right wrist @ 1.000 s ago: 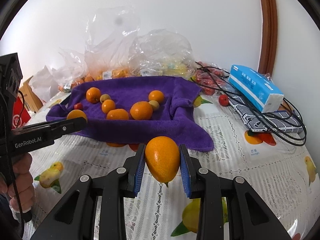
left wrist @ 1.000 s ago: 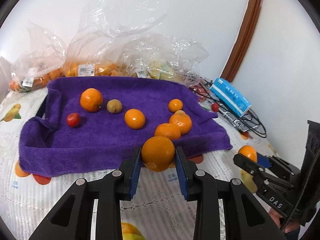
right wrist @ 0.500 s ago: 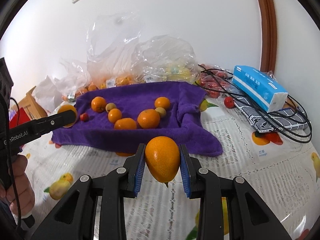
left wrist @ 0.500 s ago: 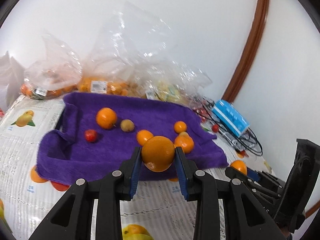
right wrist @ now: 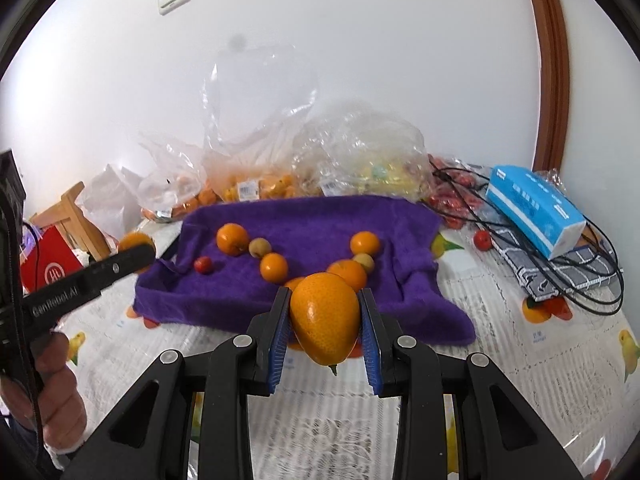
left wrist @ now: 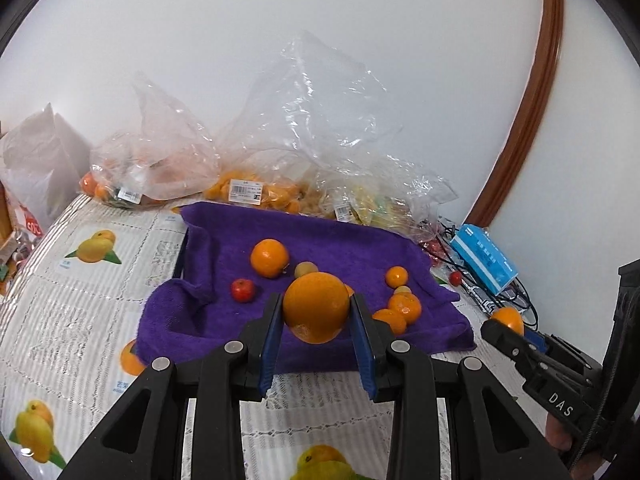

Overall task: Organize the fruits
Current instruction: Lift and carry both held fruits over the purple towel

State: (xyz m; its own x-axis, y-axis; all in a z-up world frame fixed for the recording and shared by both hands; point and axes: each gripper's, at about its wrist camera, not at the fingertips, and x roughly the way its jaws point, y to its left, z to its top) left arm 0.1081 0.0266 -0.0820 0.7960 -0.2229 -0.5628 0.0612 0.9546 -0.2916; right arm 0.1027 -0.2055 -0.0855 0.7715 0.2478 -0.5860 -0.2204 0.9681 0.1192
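My left gripper (left wrist: 317, 340) is shut on a round orange (left wrist: 316, 307), held above the front edge of the purple towel (left wrist: 332, 240). My right gripper (right wrist: 325, 332) is shut on a pointed orange (right wrist: 325, 318), held above the tablecloth in front of the towel (right wrist: 312, 220). On the towel lie several oranges, including a large one (left wrist: 269, 258), a small red fruit (left wrist: 242, 290) and a small yellowish fruit (left wrist: 306, 269). The right gripper shows in the left wrist view (left wrist: 505, 326); the left gripper shows in the right wrist view (right wrist: 134, 252).
Clear plastic bags of fruit (left wrist: 256, 192) stand behind the towel against the wall. A blue tissue pack (right wrist: 534, 208), black cables (right wrist: 592, 272) and small red fruits (right wrist: 482, 239) lie at the right. A red box (right wrist: 46, 268) and wooden chair stand at the left.
Both grippers have lifted and drawn back from the towel, each still holding its orange. The towel and bags look smaller and lower in both views.
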